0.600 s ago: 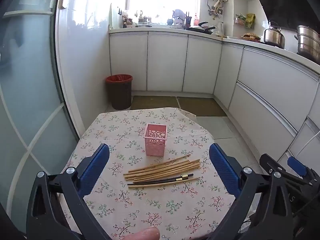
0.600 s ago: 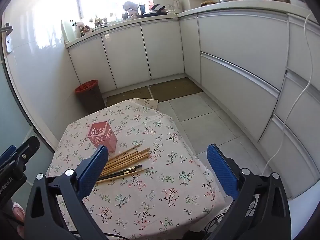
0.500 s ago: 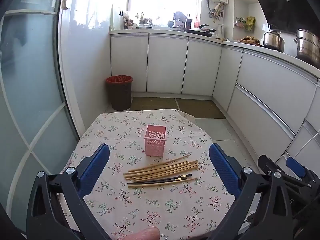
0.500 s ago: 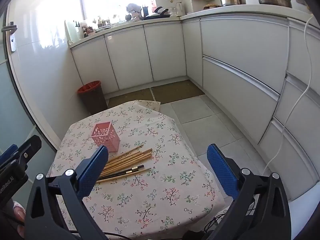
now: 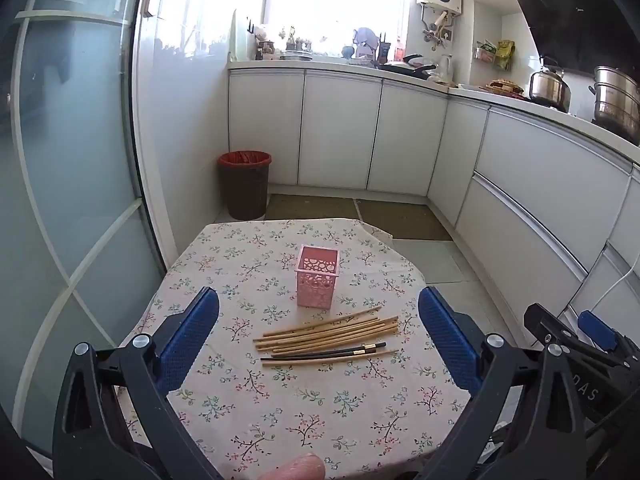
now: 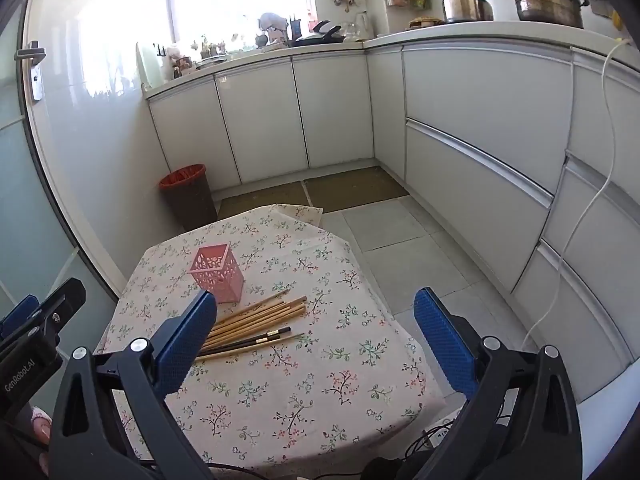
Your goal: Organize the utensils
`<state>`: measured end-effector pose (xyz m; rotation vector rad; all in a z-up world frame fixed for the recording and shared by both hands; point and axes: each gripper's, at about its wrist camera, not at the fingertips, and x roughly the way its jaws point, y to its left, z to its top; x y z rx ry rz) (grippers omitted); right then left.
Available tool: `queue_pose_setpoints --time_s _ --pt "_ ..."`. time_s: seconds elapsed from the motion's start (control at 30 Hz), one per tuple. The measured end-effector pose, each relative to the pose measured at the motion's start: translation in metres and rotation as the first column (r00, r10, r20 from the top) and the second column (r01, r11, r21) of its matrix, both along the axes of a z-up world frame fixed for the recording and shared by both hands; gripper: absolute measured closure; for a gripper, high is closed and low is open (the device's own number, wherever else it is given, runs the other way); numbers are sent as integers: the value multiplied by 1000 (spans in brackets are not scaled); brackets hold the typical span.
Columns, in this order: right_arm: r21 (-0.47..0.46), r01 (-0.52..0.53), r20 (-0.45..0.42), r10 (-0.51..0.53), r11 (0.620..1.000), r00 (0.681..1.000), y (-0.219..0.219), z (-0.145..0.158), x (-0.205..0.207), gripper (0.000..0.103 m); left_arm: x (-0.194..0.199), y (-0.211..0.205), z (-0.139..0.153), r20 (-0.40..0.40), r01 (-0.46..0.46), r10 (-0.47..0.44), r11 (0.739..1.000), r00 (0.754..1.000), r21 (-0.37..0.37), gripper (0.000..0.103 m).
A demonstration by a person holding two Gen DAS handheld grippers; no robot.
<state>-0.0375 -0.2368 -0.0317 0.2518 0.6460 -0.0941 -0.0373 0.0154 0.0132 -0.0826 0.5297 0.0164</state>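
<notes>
Both views have tipped up a touch since half a second ago, so the table sits lower in frame; nothing on it has shifted. Biggest thing is the table (image 5: 248, 396) with its floral cloth, filling the lower middle of both views. Up left past its far edge there's a bin (image 5: 245, 184) with a red liner (image 6: 182, 174); can't see what's in it. On the table, just above center in the left view, a pink holder (image 5: 317, 282) stands upright, and what shows through its open top looks empty. Right below it in frame, near but not touching, lies a loose bunch of chopsticks (image 5: 330, 330), mostly bamboo, with a dark pair (image 5: 324, 354) at the near edge.

Left gripper (image 5: 318, 344) has its blue pads spread as wide as they go, hovering over the near side of the table, holding nothing. Right gripper (image 6: 316, 340) is the same, wide open and empty, toward the table's right side.
</notes>
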Motion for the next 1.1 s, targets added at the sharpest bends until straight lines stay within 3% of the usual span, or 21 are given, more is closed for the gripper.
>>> queue_pose_setpoints --time_s 1.1 --pt "27 -17 -32 17 999 999 3 -5 6 7 8 1 -7 -25 -22 22 1000 999 14 7"
